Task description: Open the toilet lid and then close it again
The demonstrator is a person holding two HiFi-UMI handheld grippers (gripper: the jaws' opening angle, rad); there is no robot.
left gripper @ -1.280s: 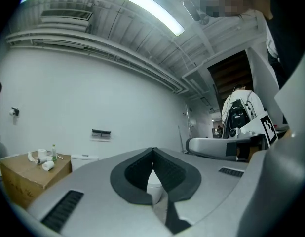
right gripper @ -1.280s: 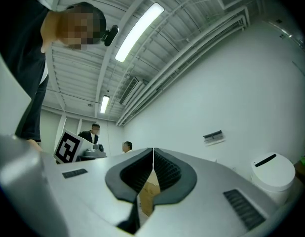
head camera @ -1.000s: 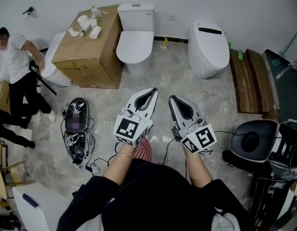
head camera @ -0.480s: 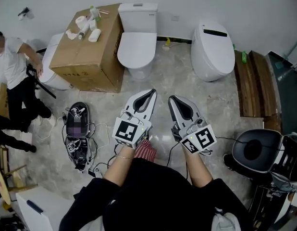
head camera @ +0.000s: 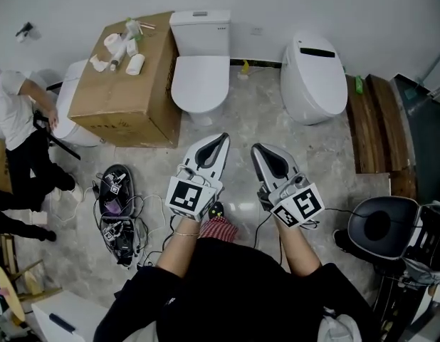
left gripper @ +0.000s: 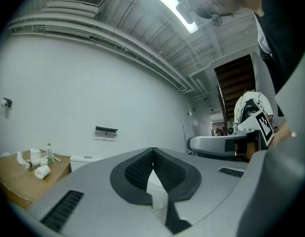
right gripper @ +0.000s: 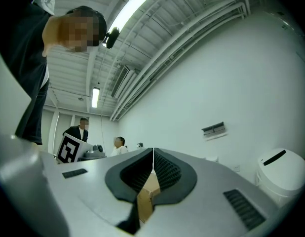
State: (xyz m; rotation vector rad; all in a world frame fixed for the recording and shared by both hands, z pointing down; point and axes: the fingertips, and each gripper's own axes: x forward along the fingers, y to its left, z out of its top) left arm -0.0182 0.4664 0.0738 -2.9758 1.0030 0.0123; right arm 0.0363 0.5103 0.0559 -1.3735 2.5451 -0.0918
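Short of the toilet [head camera: 199, 77], the left tool [head camera: 223, 137] and right tool [head camera: 255, 147] are each pressed together on nothing. Its lid [head camera: 199, 84] lies down, well ahead, beside a cardboard box [head camera: 120, 84]. Smooth plastic could slip from a shallow grip and slam. Only the head view shows the lid plainly; the right gripper view shows a second toilet [right gripper: 283, 174].

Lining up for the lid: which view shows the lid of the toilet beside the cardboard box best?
Head view: the whole closed lid shows from above. Left gripper view catches only a white sliver, probably it, through its jaw gap; right gripper view shows cardboard there instead.
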